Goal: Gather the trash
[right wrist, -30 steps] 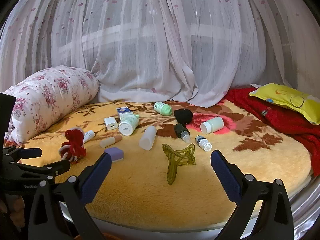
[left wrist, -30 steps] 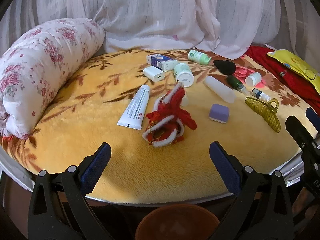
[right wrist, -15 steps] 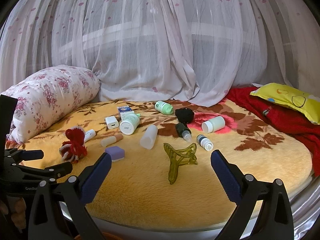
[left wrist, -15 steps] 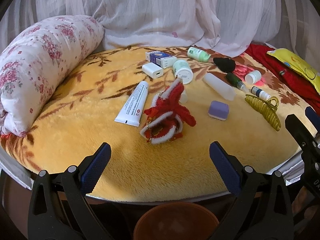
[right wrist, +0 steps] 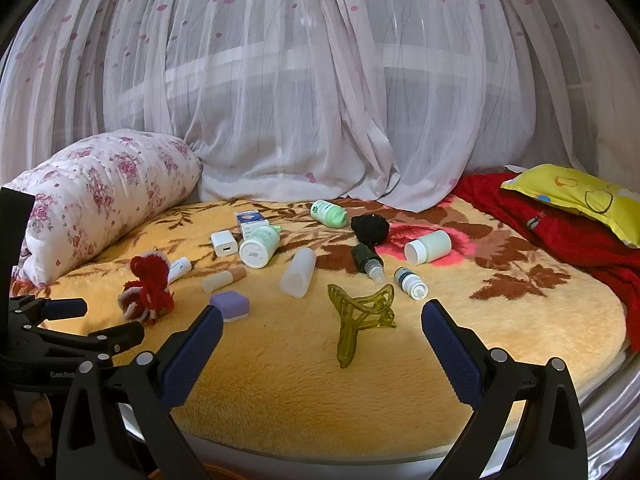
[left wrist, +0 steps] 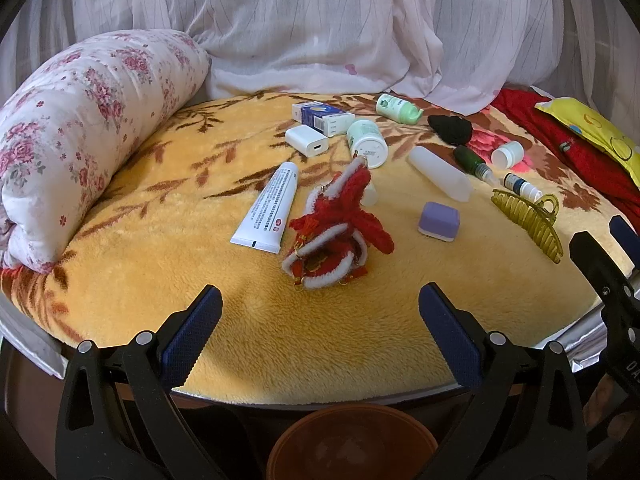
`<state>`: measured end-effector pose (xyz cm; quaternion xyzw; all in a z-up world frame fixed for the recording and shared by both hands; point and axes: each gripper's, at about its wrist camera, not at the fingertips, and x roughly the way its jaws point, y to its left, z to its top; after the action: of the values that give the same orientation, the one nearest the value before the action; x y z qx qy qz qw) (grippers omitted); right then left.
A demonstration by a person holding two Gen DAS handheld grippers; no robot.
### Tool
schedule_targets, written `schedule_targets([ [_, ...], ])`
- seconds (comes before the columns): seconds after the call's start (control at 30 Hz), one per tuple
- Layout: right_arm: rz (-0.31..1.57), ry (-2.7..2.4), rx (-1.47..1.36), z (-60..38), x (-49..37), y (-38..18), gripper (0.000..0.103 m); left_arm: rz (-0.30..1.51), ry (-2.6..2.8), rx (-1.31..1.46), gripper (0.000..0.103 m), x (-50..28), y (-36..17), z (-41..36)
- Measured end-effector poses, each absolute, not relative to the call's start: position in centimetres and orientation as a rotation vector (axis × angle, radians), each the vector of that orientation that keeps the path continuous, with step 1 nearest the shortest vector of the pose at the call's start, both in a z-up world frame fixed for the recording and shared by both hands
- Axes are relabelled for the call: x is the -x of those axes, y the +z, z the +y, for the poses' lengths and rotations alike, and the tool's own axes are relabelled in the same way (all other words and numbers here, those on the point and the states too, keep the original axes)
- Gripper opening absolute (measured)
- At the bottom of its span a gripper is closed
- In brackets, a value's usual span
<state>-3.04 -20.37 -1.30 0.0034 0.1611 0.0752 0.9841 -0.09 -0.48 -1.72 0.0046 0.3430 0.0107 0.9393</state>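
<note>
Small items lie scattered on a yellow blanket [left wrist: 320,332]. In the left wrist view: a white tube [left wrist: 268,208], a red-and-white yarn ornament [left wrist: 336,232], a purple block [left wrist: 439,222], an olive hair claw [left wrist: 528,220], a white charger [left wrist: 306,141], a blue box [left wrist: 322,118], bottles. My left gripper [left wrist: 320,332] is open and empty, just short of the ornament. My right gripper [right wrist: 322,350] is open and empty, in front of the hair claw [right wrist: 358,314]. The left gripper also shows in the right wrist view [right wrist: 86,322].
A brown bin [left wrist: 352,444] sits below the bed edge under the left gripper. A floral bolster [left wrist: 80,128] lies at left, a red cloth [right wrist: 560,236] and yellow pillow [right wrist: 580,196] at right. White curtains hang behind.
The left gripper has moved slightly forward and left over the blanket edge; the ornament sits nearer its centre. The right gripper has barely shifted. Nothing was grasped.
</note>
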Motion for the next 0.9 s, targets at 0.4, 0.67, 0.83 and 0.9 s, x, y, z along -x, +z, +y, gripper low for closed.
schedule_targets([
  [0.4,0.326,0.152,-0.008,-20.4,3.0,-1.2,0.098,0.701,0.017,-0.011,0.096,0.1,-1.8,-0.8],
  [0.67,0.33,0.153,-0.007,-20.3,3.0,-1.3,0.098,0.702,0.015,-0.011,0.096,0.4,-1.8,-1.3],
  [0.83,0.328,0.153,-0.008,-20.4,3.0,-1.3,0.098,0.701,0.019,-0.011,0.096,-0.1,-1.7,-0.4],
  [0.9,0.329,0.153,-0.007,-20.4,3.0,-1.3,0.098,0.701,0.019,-0.011,0.096,-0.1,-1.7,-0.4],
])
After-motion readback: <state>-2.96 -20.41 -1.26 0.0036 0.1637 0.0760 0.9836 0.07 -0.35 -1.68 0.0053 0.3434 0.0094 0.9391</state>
